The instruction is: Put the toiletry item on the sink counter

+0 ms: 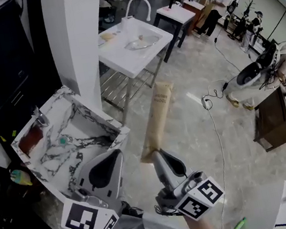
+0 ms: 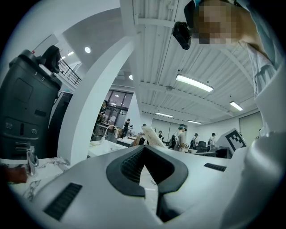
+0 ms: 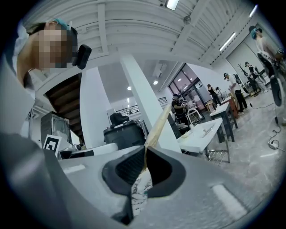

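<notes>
Left gripper [image 1: 118, 152], right gripper [image 1: 154, 154], beige tube [image 1: 157, 117]; marble sink counter [image 1: 48, 165], pillar [image 1: 74, 41], glossy floor [image 1: 188, 125]

The toiletry tube [image 1: 157, 117] is matt tan, smooth like soft plastic. The sink counter [image 1: 99, 114] looks like white marble with dark veins, faintly glossy; its tap [image 1: 39, 117] is bright metal. The left gripper [image 1: 118, 152] and right gripper [image 1: 157, 152] have matt grey plastic shells and black ribbed pads [image 3: 129, 167]. The floor [image 1: 188, 125] gleams, polished.
</notes>
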`<state>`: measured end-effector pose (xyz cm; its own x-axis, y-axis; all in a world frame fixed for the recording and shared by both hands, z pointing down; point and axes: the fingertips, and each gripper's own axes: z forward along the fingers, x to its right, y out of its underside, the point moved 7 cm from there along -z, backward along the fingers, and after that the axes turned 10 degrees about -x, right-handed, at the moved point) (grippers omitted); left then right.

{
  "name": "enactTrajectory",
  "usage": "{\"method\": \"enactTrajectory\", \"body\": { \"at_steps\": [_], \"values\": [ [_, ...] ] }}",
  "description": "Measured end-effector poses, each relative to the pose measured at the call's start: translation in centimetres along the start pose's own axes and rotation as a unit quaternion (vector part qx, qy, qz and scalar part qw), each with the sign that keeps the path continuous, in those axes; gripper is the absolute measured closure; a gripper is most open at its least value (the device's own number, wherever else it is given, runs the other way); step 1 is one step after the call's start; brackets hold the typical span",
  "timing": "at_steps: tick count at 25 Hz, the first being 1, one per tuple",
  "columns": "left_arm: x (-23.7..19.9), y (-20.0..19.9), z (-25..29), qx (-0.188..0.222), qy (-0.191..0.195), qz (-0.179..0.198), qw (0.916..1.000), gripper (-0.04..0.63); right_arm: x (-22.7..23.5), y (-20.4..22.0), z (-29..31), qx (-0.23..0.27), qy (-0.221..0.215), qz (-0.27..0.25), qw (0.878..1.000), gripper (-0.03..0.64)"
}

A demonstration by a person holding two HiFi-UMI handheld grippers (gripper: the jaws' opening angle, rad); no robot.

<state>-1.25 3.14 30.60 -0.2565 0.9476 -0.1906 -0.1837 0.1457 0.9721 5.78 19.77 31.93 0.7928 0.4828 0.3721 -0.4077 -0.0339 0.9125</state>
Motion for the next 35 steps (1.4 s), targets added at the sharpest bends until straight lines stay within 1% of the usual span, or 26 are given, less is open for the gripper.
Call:
{"method": "enactTrajectory", "body": {
  "at_steps": [7,12,16,26,31,35],
  "values": [
    [-1.1,0.0,1.7,-0.002,0.004,0.004,1.0,0.592,1.7,-0.3,1.4,0.002,0.007,0.005,1.0,0.609],
    [-2.2,-0.3,1.6,-0.002,-0.008,0.003,1.0,0.592,2.1,-0.8,2.3,0.005,0.005,0.004,1.0,0.609],
    [-2.2,-0.4,1.1,0.002,-0.019,0.002,0.9998,0.592,2.1,-1.2,2.5,0.005,-0.001,0.003,1.0,0.609],
    [-3.7,-0.7,-0.6,0.01,-0.061,-0.002,0.9981,0.592,1.3,-1.3,4.8,-0.005,-0.032,0.001,0.999,0.609],
    [-4.3,-1.0,-0.5,0.016,-0.082,0.0,0.9965,0.592,1.6,-1.7,6.2,-0.01,-0.051,-0.003,0.999,0.609],
    [-5.0,-1.3,-0.1,0.02,-0.107,-0.002,0.9941,0.592,2.4,-2.2,7.9,-0.017,-0.072,-0.006,0.997,0.609]
  ]
}}
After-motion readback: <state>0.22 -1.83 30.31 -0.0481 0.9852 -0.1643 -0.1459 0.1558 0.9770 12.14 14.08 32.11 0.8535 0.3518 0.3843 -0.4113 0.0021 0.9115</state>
